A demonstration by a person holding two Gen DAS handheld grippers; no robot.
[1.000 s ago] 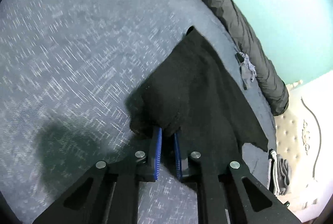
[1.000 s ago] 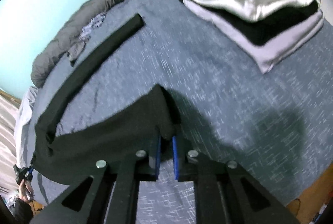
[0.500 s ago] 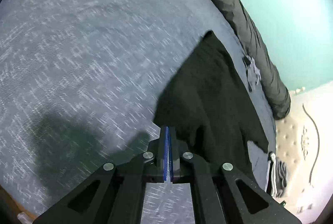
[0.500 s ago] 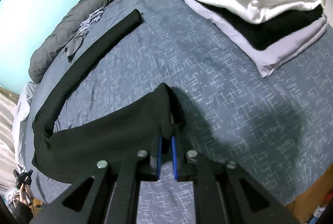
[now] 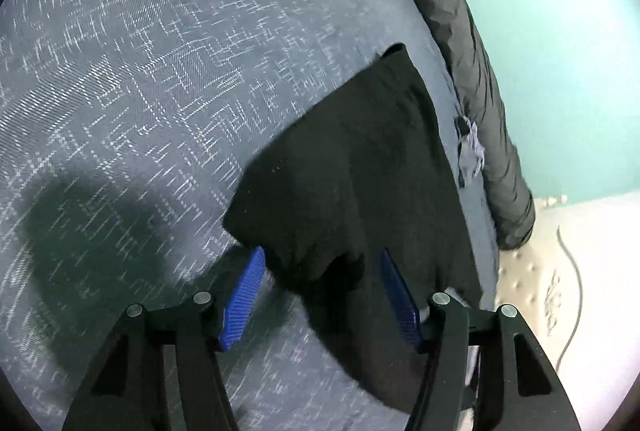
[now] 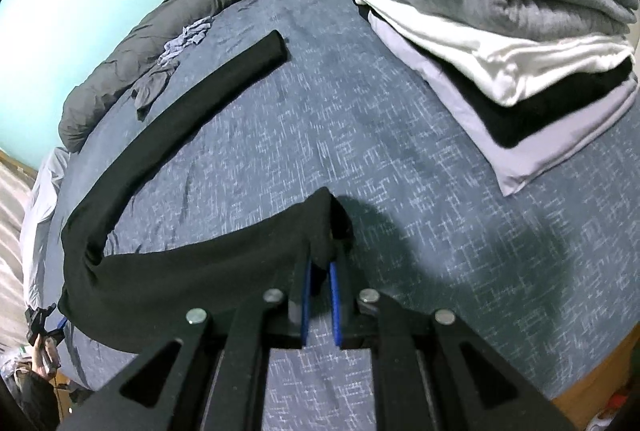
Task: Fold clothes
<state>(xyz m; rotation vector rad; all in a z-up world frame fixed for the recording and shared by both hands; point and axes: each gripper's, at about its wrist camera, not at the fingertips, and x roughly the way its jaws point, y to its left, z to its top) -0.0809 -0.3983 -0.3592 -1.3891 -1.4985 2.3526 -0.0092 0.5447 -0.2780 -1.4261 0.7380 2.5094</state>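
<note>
Lying on the blue woven bedspread (image 5: 152, 79): black garment (image 5: 360, 167), matte soft knit, long axis running away from the left gripper (image 5: 320, 291) toward the rolled grey duvet (image 5: 472, 71). Left jaws gaping wide, straddling the near corner, gripping nothing. Stretching leftward from the right gripper (image 6: 319, 295): same garment, one long sleeve curving off. Right jaws pinching a bunched corner. Stacked at far right: folded pile (image 6: 512, 43), fleece over smoother layers. Right gripper judged controlling the coming fold.
</note>
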